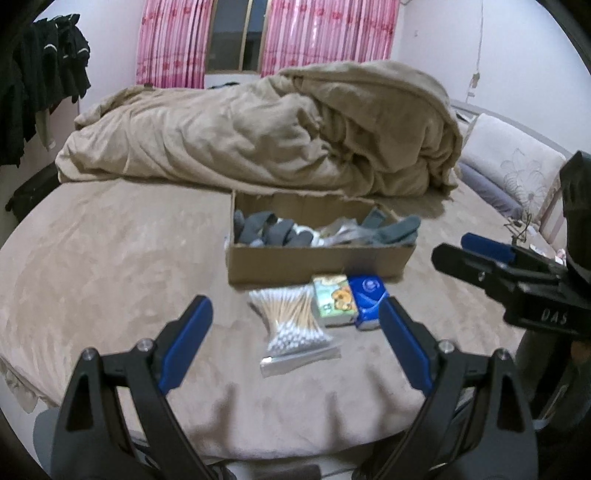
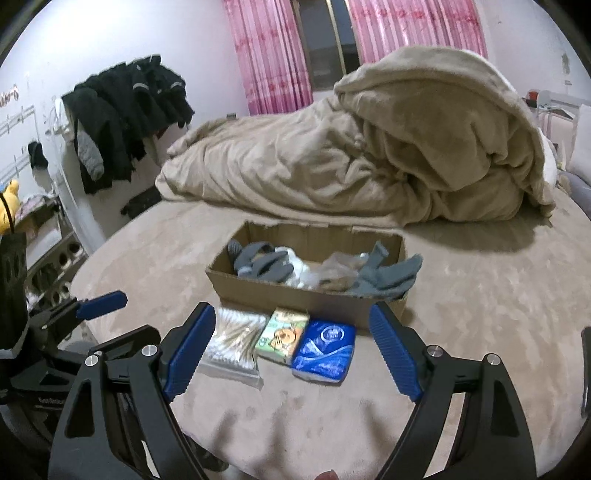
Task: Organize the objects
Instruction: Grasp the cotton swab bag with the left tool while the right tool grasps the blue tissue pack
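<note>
A clear bag of cotton swabs (image 1: 291,325) (image 2: 232,341), a green tissue pack (image 1: 332,300) (image 2: 282,335) and a blue tissue pack (image 1: 367,301) (image 2: 325,349) lie side by side on the bed, in front of a cardboard box (image 1: 314,264) (image 2: 295,295). The box holds grey socks (image 1: 391,230) (image 2: 388,277) and white items. My left gripper (image 1: 295,310) is open and empty, just short of the three items. My right gripper (image 2: 293,319) is open and empty, around the same items from nearer. The right gripper also shows in the left wrist view (image 1: 461,251), and the left gripper in the right wrist view (image 2: 107,299).
A crumpled tan duvet (image 1: 277,133) (image 2: 369,158) lies behind the box. Pillows (image 1: 509,166) sit at the right. Dark clothes (image 2: 125,114) hang at the left wall. Pink curtains (image 1: 325,33) flank a window.
</note>
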Tool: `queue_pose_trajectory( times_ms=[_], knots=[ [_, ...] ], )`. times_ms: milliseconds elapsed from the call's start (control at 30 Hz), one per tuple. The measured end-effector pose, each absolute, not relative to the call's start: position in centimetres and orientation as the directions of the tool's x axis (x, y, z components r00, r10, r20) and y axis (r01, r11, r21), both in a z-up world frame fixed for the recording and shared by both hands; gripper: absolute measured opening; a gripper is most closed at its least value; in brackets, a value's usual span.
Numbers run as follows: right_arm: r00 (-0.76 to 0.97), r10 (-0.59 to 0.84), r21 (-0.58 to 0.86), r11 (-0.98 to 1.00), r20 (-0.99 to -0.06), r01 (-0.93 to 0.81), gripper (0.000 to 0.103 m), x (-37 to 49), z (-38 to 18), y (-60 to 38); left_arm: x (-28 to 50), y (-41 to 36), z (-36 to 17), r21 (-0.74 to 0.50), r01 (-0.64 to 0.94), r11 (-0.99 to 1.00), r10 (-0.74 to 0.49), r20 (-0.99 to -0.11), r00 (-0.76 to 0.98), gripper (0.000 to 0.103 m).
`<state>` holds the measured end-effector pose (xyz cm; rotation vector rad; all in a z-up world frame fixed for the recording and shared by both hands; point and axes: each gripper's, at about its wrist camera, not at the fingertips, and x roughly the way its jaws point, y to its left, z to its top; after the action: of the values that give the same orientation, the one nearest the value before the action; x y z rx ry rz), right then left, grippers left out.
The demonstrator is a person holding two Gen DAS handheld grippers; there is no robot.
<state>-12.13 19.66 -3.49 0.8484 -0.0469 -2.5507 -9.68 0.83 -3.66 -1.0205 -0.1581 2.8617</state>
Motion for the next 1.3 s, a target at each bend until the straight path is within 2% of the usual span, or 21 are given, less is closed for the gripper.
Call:
queue_pose_trajectory(
  times_ms=[767,1133,1233,1300],
  knots=[
    [-0.582,-0.347,0.152,-0.922,-0.735,0.357,0.087,-17.9,-13.6,18.3,-15.8,1.8,-12.2,-0.110,-0.050,-0.993,0.116,-0.739,-0.664,0.093],
    [-0.546,-0.351,0.151,-0.914,-0.760,0.377,0.084,-18.8,-15.6,18.0,-17.2,1.7,-15.0,-0.116,-0.068,-0.991,0.133,-0.763,-0.632,0.093],
    [-0.544,-0.353,0.138,-0.908,-0.761,0.397,0.080,-18.3,-15.6,18.1,-16.9,1.5,-14.9,-0.127,-0.073,-0.989,0.144,-0.757,-0.638,0.089],
    [-0.541,-0.356,0.139,-0.906,-0.762,0.401,0.078,-18.1,-15.8,18.4,-16.7,1.3,-14.7,-0.137,-0.073,-0.988,0.152,-0.752,-0.642,0.080]
  ],
)
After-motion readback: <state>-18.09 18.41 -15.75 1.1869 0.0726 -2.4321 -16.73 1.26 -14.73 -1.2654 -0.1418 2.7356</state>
